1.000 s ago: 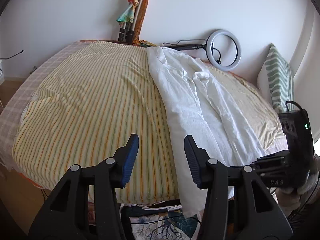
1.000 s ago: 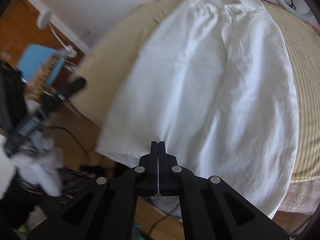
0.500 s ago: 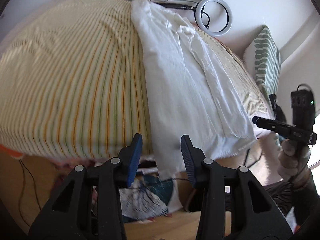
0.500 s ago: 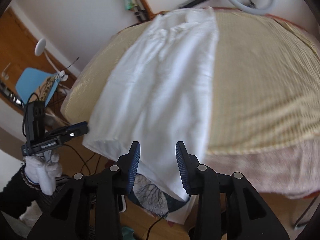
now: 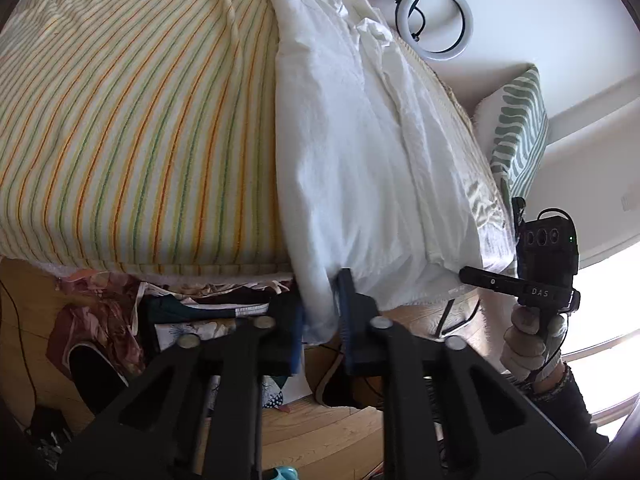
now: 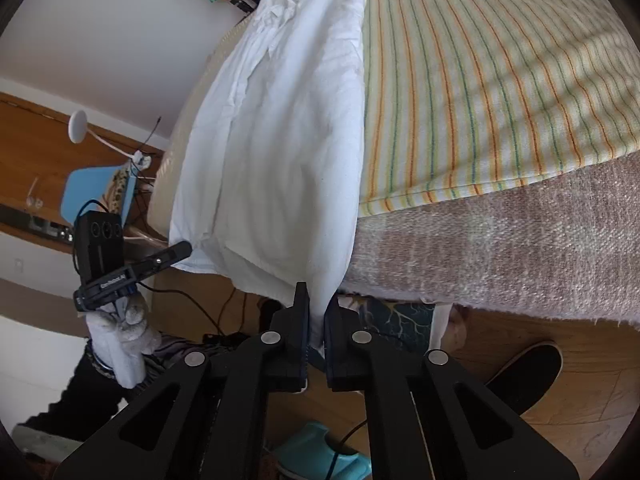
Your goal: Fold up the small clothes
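- One white garment (image 5: 360,152) spread along striped bed cover (image 5: 132,120), hem hanging over near edge.
- Left gripper (image 5: 320,312) closing on one hem corner.
- Right gripper (image 6: 316,320) clamped on other corner.

Left gripper (image 5: 320,312): matte black plastic, two angular arms with triangular cut-outs, four round silver screws, blue ribbed pads on the inner finger faces. Right gripper (image 6: 316,322): same black build, same four silver screws, blue-edged pads. Seen from the other side, each tool carries a black box camera with three round lenses and white lettering on its bar. White knit glove (image 6: 124,328) on the hand; dark sleeve, beaded wristband.
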{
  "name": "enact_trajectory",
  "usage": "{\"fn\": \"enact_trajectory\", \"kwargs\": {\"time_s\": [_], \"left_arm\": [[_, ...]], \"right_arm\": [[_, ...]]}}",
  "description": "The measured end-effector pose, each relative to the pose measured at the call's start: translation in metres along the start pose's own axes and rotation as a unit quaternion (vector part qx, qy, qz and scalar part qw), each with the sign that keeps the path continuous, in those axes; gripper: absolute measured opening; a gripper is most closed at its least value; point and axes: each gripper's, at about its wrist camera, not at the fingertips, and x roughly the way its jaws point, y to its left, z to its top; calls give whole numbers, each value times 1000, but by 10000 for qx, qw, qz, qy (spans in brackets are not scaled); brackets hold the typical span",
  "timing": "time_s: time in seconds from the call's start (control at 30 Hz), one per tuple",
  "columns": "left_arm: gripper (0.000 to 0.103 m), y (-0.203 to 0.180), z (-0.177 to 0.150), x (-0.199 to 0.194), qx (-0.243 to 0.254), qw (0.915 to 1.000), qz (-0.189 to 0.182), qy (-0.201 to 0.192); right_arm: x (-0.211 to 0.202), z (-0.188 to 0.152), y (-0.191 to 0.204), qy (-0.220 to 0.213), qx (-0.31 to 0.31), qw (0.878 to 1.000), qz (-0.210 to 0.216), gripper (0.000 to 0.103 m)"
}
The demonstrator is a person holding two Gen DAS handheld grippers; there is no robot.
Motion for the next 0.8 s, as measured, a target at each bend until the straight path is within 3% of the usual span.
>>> {"fn": "enact_trajectory", "kwargs": {"time_s": [0.13, 0.23, 0.53, 0.8], "left_arm": [[6, -12, 4, -15, 104, 9996, -165, -189], [5, -20, 15, -20, 147, 9991, -237, -309], [5, -47, 73, -34, 349, 9958, -213, -820], [5, -52, 136, -20, 337, 9936, 88, -1073]], "right_arm": [[-22, 0, 3, -432, 137, 9968, 652, 3], [-30, 4, -1, -665, 294, 9939, 828, 3], [-51, 53, 29, -1257, -48, 9904, 577, 3], [-46, 124, 33, -1524, -137, 9881, 175, 3]]}}
